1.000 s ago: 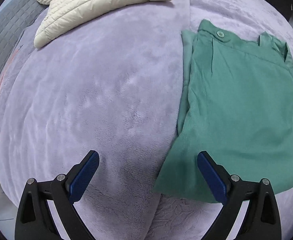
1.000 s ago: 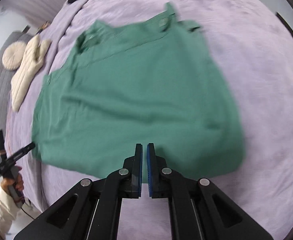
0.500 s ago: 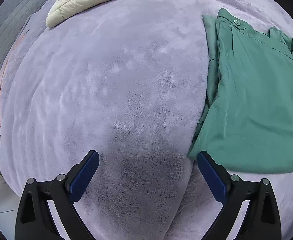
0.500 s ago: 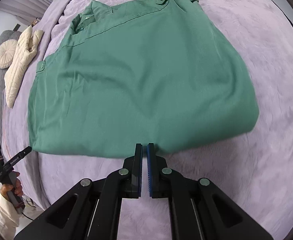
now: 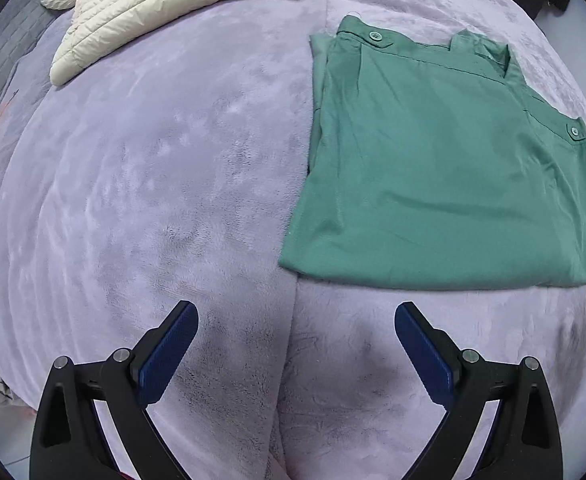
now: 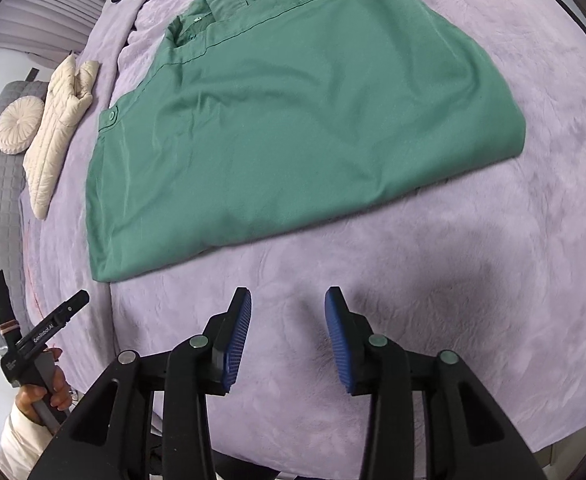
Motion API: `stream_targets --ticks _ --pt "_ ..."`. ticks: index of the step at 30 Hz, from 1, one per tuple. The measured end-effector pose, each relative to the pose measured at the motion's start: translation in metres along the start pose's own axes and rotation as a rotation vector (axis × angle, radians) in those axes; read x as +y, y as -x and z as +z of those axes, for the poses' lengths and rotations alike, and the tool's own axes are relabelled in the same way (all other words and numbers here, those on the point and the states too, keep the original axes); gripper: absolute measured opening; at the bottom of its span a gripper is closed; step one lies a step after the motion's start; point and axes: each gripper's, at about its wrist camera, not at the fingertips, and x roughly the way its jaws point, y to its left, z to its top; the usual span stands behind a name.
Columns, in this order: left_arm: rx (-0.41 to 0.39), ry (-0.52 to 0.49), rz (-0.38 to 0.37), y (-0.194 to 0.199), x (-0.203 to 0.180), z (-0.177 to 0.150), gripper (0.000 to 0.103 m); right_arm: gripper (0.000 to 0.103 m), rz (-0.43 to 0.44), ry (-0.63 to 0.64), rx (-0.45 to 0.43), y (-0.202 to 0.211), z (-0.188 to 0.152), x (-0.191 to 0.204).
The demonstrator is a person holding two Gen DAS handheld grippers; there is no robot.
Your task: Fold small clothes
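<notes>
— What are the fingers doing?

— The right gripper [image 6: 287,316] is opening, its blue pads parting over bare blanket with nothing between them. The left gripper [image 5: 296,330] stands spread wide — also empty, pads clear of any cloth. Both point steeply down at the bed.

— And the garment?

— The green shirt [image 6: 293,120] lies flat on the lilac blanket [image 6: 413,320], collar and buttoned shoulder tabs at the far end. It looks folded into a compact block: the near edge is rounded and doubled, and the left side shows stacked layers in the left wrist view. From the left gripper it sits up and to the right [image 5: 433,168]; from the right gripper it lies just ahead, near but not touched.

— So which step is this?

— I'd judge a fold has just been laid down and let go. Whether one more fold is wanted I can't be sure — the block is fairly broad.

— What would the next move call for?

— If another fold, each gripper needs a corner of the near edge, pinching all layers together so the stack doesn't slide apart, then carrying it toward the collar. Otherwise, on to another piece — the cream quilted jacket [image 5: 165,4] lies well apart, by the round cushion [image 6: 17,124].

— Anything else in sight?

— The person's hand [image 6: 49,394] gripping the left tool's handle, low at the left.
</notes>
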Motion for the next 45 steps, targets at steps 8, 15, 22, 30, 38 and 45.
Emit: stream_targets --ticks 8,15,22,30,38,45 --pt "0.004 -0.008 0.002 0.0 0.0 0.001 0.1 0.057 0.001 -0.008 -0.012 0.0 -0.011 0.016" --pt "0.009 -0.041 -0.004 -0.007 0.007 0.006 0.102 0.07 0.014 -0.021 -0.004 -0.009 -0.018 0.028" --pt "0.012 -0.065 -0.006 -0.01 0.008 0.006 0.102 0.072 0.034 -0.015 0.019 -0.021 -0.023 0.043" --pt "0.012 -0.078 0.018 -0.02 0.013 0.011 0.102 0.073 0.102 -0.043 0.049 -0.042 -0.023 0.062" --pt "0.028 -0.075 -0.02 -0.031 0.019 0.021 0.102 0.076 0.206 -0.106 0.098 -0.07 -0.02 0.081" --pt "0.036 -0.067 -0.034 -0.043 0.025 0.03 0.102 0.076 0.295 -0.153 0.124 -0.094 -0.017 0.097"
